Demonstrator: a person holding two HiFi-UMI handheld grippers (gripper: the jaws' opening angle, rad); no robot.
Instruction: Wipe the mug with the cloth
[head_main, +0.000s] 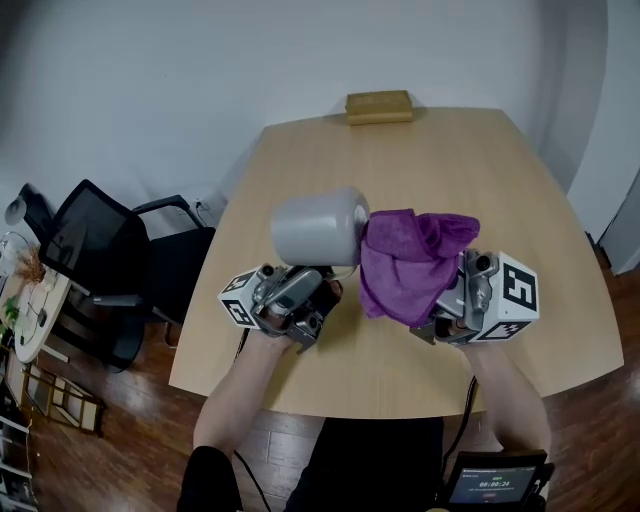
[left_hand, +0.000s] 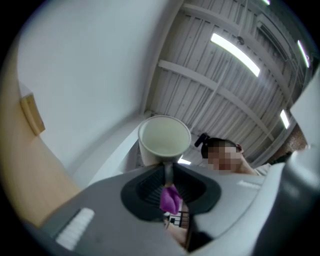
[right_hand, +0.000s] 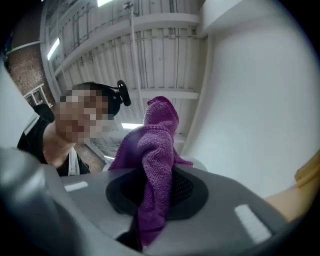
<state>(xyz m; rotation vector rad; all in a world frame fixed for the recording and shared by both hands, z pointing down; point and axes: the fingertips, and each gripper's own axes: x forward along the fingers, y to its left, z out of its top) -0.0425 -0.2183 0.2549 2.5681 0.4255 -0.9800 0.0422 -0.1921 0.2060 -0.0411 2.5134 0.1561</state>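
A grey mug (head_main: 318, 228) hangs tipped on its side above the table. My left gripper (head_main: 322, 278) is shut on its handle. In the left gripper view the mug's pale open mouth (left_hand: 164, 139) faces the camera, and the handle (left_hand: 168, 172) runs down between the jaws of the left gripper (left_hand: 168, 176). My right gripper (head_main: 445, 288) is shut on a purple cloth (head_main: 410, 262). The bunched cloth rests against the mug's right end. In the right gripper view the cloth (right_hand: 154, 150) rises out of the right gripper (right_hand: 155, 187) and hides the mug.
The light wooden table (head_main: 520, 200) bears a yellow-brown block (head_main: 379, 106) at its far edge. A black office chair (head_main: 110, 260) stands to the table's left, with a small round side table (head_main: 35, 310) beyond it. A dark device with a screen (head_main: 492, 482) sits at the bottom right.
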